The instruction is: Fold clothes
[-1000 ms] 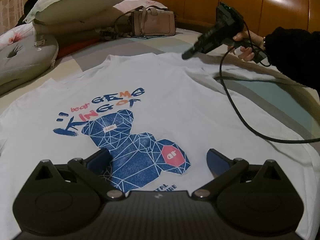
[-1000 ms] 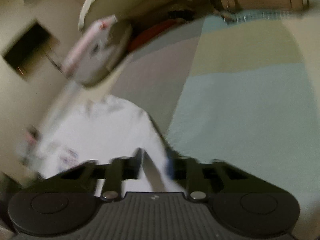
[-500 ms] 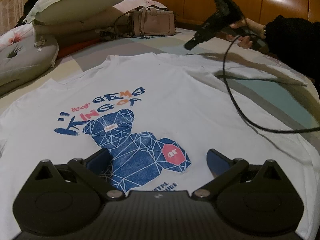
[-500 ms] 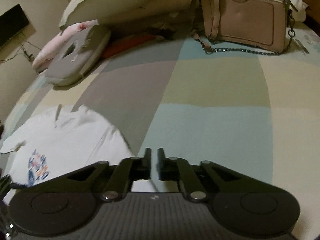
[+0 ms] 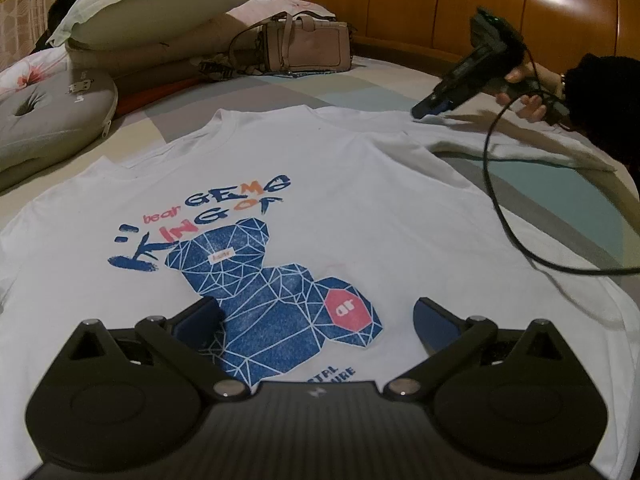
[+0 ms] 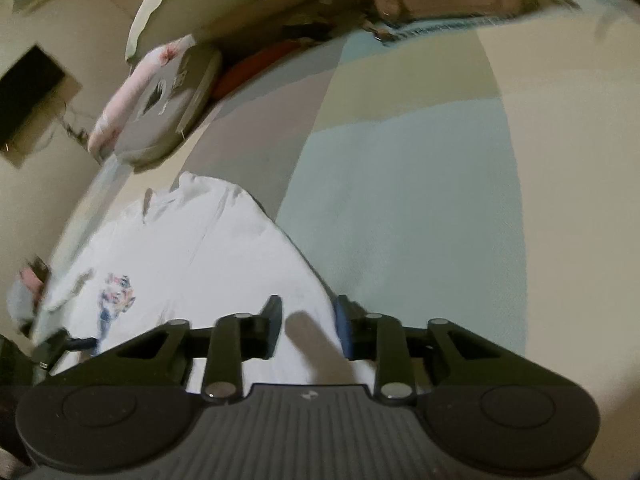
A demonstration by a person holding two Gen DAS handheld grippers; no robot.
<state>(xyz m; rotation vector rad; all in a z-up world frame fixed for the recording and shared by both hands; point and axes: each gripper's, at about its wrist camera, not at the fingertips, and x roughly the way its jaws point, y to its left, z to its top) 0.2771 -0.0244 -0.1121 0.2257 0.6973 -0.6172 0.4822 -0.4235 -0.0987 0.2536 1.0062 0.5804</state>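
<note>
Left wrist view: a white T-shirt with a blue bear print lies flat, print up, on the bed; no fold is made yet, so the whole folding sequence appears to remain. The left tool hovers over the lower print with jaws wide and nothing between them. At far right the right tool, held by a hand, reaches the shirt's right sleeve. Compared with half a second earlier, that tool is lower, now at the fabric rather than raised above it; the shirt and the left tool are unchanged.

Right wrist view (blurred): the right tool shows its jaws closing, with white sleeve fabric between them but a visible gap at the pads. Half a second earlier the jaws stood nearly together, above the bed.
</note>
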